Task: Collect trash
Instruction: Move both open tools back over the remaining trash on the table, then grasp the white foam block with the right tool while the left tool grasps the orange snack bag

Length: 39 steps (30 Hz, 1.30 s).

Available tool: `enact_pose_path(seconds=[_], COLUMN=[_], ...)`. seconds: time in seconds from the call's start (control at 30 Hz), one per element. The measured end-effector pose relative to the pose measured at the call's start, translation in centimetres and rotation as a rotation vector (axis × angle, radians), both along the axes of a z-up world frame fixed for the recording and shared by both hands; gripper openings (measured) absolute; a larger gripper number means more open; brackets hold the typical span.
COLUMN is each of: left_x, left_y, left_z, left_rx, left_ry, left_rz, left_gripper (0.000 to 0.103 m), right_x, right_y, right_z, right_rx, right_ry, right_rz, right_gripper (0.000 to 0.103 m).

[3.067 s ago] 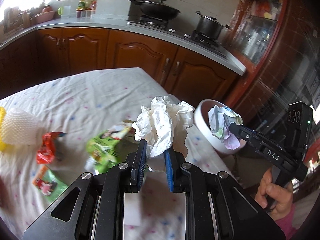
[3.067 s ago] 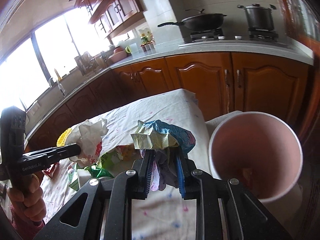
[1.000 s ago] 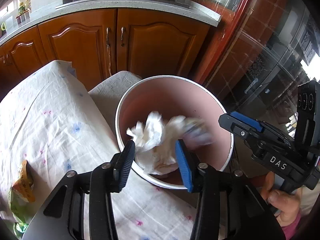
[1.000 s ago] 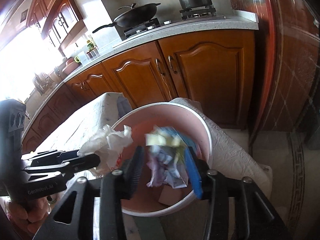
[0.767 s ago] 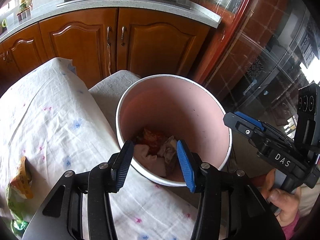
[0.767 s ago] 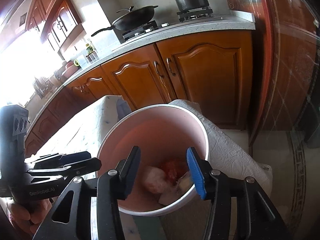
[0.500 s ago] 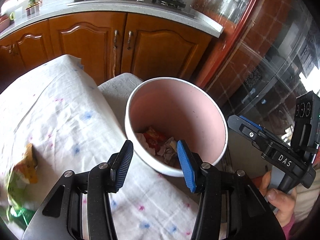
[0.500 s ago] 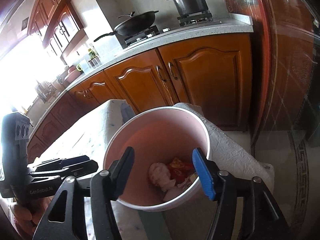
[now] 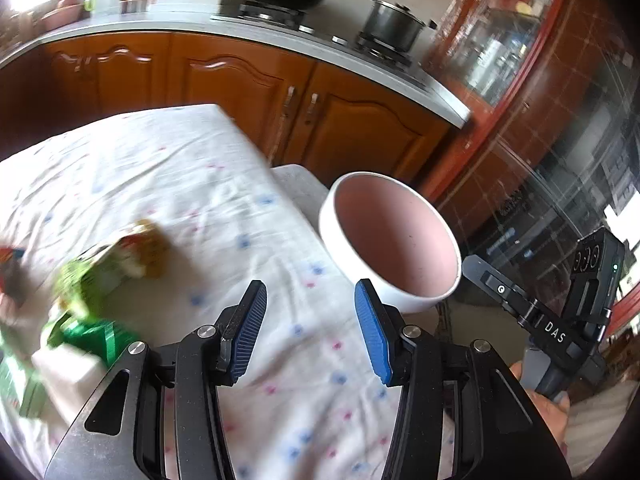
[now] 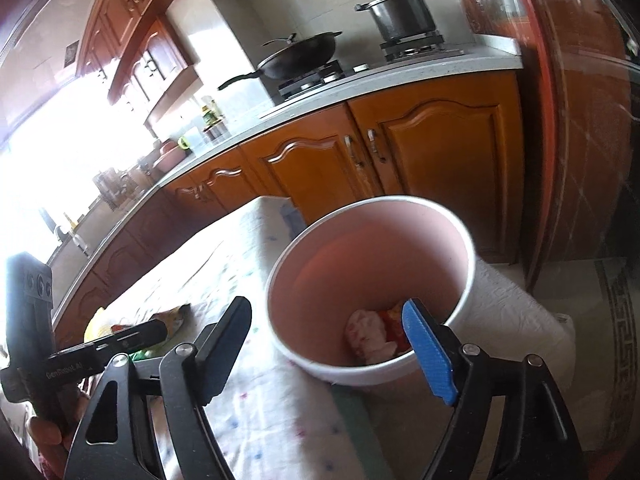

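Showing crumpled trash [image 10: 370,336] inside the bin [image 10: 472,264]: right view only.

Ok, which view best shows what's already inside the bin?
The right wrist view: it looks down into the bin, showing crumpled trash at the bottom. The left wrist view sees the bin from a shallower angle: only its pink inner wall, no contents.

A black wok [image 10: 298,58] and a steel pot [image 10: 402,12] are sitting side by side on the stove [image 10: 360,66]. Wooden cabinet doors [image 9: 248,92] are running below the grey countertop [image 9: 168,26]. A flecked white cloth [image 9: 168,184] is covering the desk, and bottles [image 10: 210,118] are standing near the bright window [image 10: 60,152].
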<state>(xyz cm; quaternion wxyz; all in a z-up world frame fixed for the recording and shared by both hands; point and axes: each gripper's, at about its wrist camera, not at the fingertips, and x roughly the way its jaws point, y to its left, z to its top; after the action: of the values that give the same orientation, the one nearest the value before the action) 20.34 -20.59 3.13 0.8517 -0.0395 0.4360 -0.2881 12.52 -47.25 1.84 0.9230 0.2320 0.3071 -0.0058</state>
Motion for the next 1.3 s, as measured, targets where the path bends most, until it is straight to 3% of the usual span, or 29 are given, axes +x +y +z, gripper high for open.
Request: enact_pose_path(seconds=[0.53, 0.8, 1.3], left_x=[-2.8, -3.6, -3.4], left_y=[10.6, 15.5, 22.8], left_z=[0.3, 0.1, -0.9], left_rx=[-0.021, -0.041, -0.01], left_ry=[-0.027, -0.027, -0.015], left_rz=[0.175, 0.281, 0.418], left_gripper=[0.046, 0.052, 0.052], right_x=[-0.3, -0.3, 0.2], right_y=[7.4, 11.1, 19.6], right_z=[0.0, 0.1, 0.2], right_rx=[-0.004, -0.01, -0.046], right_ry=[-0.01, -0.011, -0.014], right_rz=[0.14, 0.218, 0.405], right_gripper=[0.083, 0.083, 0.083])
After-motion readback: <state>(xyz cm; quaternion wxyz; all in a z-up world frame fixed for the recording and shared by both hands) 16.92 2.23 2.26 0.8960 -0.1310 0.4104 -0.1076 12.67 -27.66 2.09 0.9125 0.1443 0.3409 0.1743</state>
